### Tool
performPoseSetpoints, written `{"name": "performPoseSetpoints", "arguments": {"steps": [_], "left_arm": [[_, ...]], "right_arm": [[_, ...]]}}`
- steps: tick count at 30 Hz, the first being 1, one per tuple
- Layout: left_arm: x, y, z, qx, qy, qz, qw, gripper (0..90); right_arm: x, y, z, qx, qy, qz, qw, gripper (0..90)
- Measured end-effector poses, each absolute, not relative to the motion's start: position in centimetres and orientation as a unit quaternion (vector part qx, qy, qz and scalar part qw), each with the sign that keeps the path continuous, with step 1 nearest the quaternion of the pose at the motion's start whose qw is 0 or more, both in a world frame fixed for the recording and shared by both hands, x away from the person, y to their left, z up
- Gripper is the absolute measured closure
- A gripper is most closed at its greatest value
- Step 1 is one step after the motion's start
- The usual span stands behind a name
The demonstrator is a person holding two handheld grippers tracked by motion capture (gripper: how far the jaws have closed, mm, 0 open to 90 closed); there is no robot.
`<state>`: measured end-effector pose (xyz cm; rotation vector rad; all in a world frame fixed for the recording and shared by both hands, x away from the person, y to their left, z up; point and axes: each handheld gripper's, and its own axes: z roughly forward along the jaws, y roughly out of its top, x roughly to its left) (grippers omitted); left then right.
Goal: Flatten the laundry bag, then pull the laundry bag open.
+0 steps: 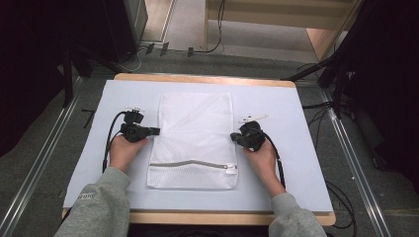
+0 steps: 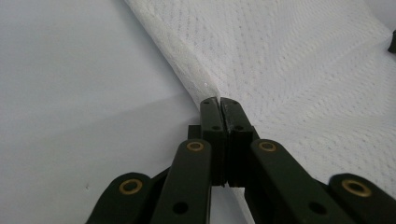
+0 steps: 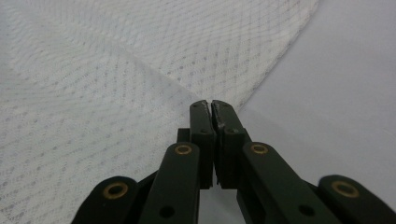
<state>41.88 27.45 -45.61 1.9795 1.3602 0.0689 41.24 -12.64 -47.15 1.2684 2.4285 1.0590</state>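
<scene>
Sleeves: 2 grey sleeves (image 1: 101,205) enter from the near table edge, forearms angled inward.
Left hand (image 1: 123,150): wrapped around the left gripper (image 1: 157,131), which lies level and points at the bag's left edge.
Right hand (image 1: 261,155): wrapped around the right gripper (image 1: 233,138), level, pointing at the bag's right edge.
Left gripper state: jaws together, tips pinching the hem of the mesh bag (image 2: 289,70).
Right gripper state: jaws together at the bag's edge (image 3: 140,60); whether mesh sits between them cannot be told.
Bag location: 1 white mesh bag (image 1: 195,133) flat between both grippers, 1 zipper (image 1: 192,163) near the hands.
Surface: 1 white table (image 1: 296,163).
Hidden: fingertips blocked by gripper bodies.
</scene>
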Motion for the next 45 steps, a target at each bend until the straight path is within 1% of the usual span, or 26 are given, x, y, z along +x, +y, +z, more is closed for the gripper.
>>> {"name": "performPoseSetpoints", "arguments": {"steps": [7, 10, 14, 18, 23, 28, 30, 33, 35, 45], "left_arm": [[42.3, 27.4, -45.7, 0.773, 0.524, 0.03, 0.357, 88.8], [42.3, 27.5, -45.5, 0.774, 0.522, 0.028, 0.358, 85.1], [42.1, 27.5, -45.1, 0.772, 0.517, 0.03, 0.367, 77.3], [41.9, 27.3, -44.8, 0.777, 0.511, 0.029, 0.366, 65.4], [41.5, 27.0, -44.4, 0.781, 0.503, 0.027, 0.37, 59.8], [40.7, 26.7, -43.7, 0.786, 0.489, 0.021, 0.379, 51.4], [40.3, 26.5, -43.4, 0.79, 0.483, 0.021, 0.378, 49.3], [39.7, 26.2, -43.0, 0.799, 0.469, 0.023, 0.376, 46.5], [39.2, 25.9, -42.7, 0.801, 0.464, 0.022, 0.379, 45.7], [37.7, 24.4, -41.9, 0.811, 0.436, 0.019, 0.39, 46.7]], "right_arm": [[40.9, -12.7, -47.1, 0.436, 0.819, 0.36, 0.096, 88.9], [40.9, -12.9, -47.1, 0.437, 0.818, 0.36, 0.098, 83.4], [40.8, -13.3, -46.7, 0.44, 0.813, 0.371, 0.093, 75.7], [40.5, -13.5, -46.3, 0.437, 0.813, 0.374, 0.092, 67.6], [40.1, -13.6, -46.0, 0.434, 0.813, 0.378, 0.09, 61.7], [39.6, -13.9, -45.5, 0.437, 0.81, 0.382, 0.086, 55.4], [39.2, -14.1, -45.2, 0.436, 0.808, 0.387, 0.083, 54.7], [38.6, -14.4, -44.8, 0.433, 0.805, 0.397, 0.08, 50.0], [38.2, -14.5, -44.6, 0.433, 0.804, 0.4, 0.077, 49.3], [36.1, -15.0, -44.4, 0.421, 0.807, 0.408, 0.069, 51.9]]}}
